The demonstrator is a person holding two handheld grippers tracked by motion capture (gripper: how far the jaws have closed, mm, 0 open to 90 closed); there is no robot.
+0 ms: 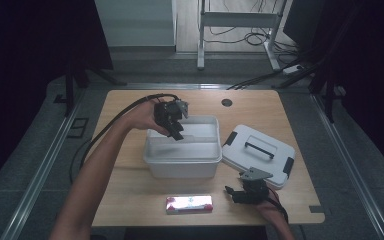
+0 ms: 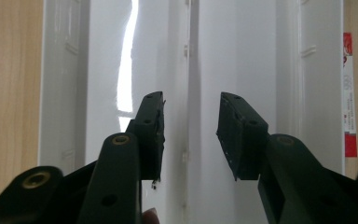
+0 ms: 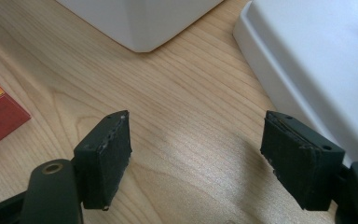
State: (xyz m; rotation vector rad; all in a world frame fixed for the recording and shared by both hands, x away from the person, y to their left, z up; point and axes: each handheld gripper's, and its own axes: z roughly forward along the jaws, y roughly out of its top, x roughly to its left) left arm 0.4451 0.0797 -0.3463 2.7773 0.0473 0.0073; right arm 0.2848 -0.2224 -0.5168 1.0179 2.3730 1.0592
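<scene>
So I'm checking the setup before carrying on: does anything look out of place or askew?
Only the lid: it is off the white bin and lies at an angle beside it. The red packet lies flat near the table's front edge. Nothing looks spilled or damaged.

Overhead light fell brightly on the table (image 1: 130, 200) while the room around it sank into near black, a white streak of glare ran down the bin (image 2: 242, 56) wall (blown out entirely), and the nearest jaws in both gripper views looked soft-edged.
</scene>
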